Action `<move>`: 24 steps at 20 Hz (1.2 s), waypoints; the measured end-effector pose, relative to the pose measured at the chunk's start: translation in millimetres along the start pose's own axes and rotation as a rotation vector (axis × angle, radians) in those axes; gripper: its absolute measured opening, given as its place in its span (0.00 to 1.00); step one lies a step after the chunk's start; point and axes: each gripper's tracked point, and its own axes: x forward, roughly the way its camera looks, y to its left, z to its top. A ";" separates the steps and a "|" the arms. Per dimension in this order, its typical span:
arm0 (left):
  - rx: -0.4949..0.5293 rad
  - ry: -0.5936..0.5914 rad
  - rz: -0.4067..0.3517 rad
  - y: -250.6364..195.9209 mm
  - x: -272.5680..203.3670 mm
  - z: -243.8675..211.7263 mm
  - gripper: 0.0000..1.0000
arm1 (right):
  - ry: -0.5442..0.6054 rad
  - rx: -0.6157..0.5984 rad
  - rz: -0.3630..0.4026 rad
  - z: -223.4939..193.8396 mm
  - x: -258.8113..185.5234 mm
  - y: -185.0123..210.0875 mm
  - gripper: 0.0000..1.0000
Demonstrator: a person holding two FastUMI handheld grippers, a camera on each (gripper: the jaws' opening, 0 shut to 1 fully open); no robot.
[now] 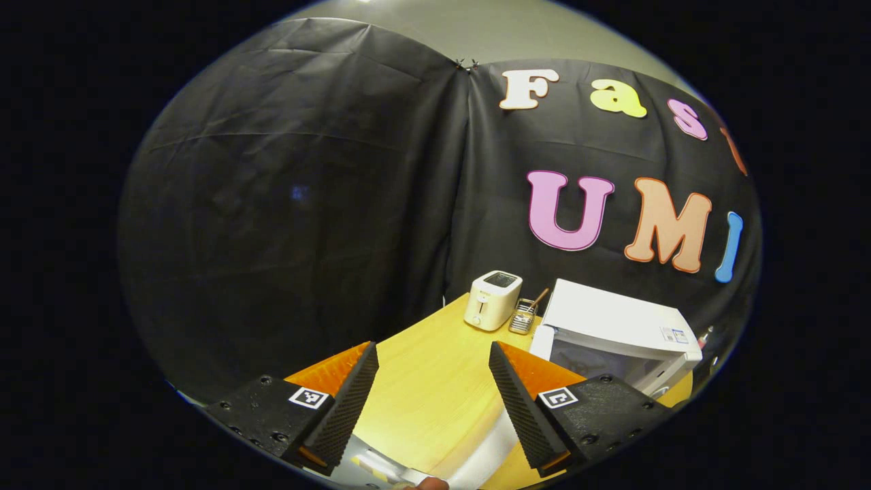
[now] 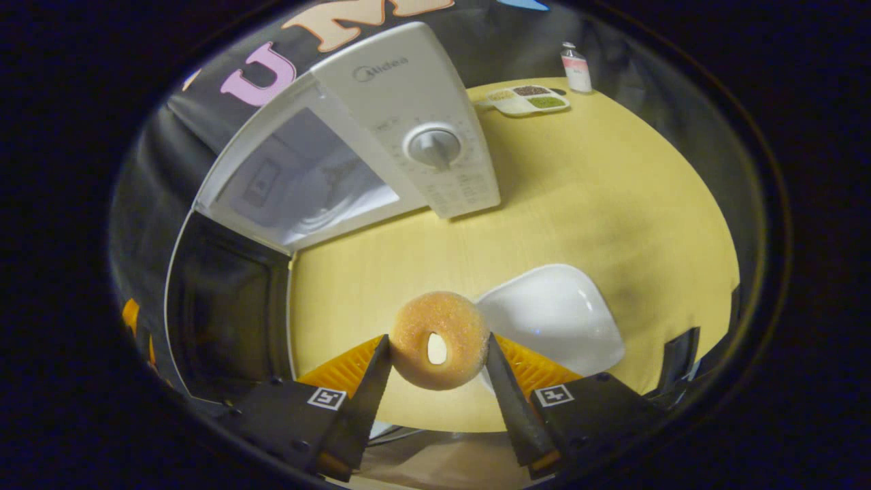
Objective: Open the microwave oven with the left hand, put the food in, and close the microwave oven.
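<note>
In the right gripper view my right gripper [image 2: 435, 341] is shut on a sugared ring doughnut [image 2: 452, 318], held above the table just left of a bare white plate [image 2: 554, 316]. Ahead stands the white microwave [image 2: 408, 88] with its dial panel facing me. Its dark-glass door [image 2: 228, 306] is swung wide open to the left, and the lit cavity [image 2: 306, 184] shows. In the left gripper view my left gripper [image 1: 432, 348] is open with nothing between its fingers, over the wooden table [image 1: 435, 381]. There the microwave [image 1: 612, 323] sits to the right.
A white toaster [image 1: 492, 299] and a small wire holder [image 1: 522, 316] with a wooden utensil stand at the table's back, left of the microwave. A compartment tray [image 2: 527, 99] and a small bottle [image 2: 576, 68] lie far behind it on the right.
</note>
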 end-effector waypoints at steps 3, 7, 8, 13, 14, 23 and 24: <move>0.012 0.021 -0.054 -0.5 4.9 -5.1 0.96 | -0.043 0.060 0.053 0.5 1.8 36.8 0.80; 0.016 0.035 -0.125 -0.7 20.0 -8.2 0.96 | -0.108 0.129 0.112 6.3 4.7 79.9 0.79; 0.020 0.037 -0.141 -2.1 22.0 -9.1 0.94 | -0.129 0.143 0.126 9.1 5.5 89.7 0.79; 0.036 0.073 -0.232 -5.2 31.7 -21.8 0.96 | -0.229 0.226 0.191 33.7 15.6 135.9 0.79; 0.038 0.079 -0.246 -4.6 35.6 -24.1 0.96 | -0.253 0.246 0.202 39.8 18.5 144.9 0.79; 0.081 0.140 -0.345 -1.9 61.6 -43.1 0.96 | -0.488 0.377 0.204 97.1 53.0 188.4 0.78; 0.083 0.151 -0.357 -2.0 63.0 -46.2 0.96 | -0.511 0.383 0.196 102.2 57.1 190.7 0.78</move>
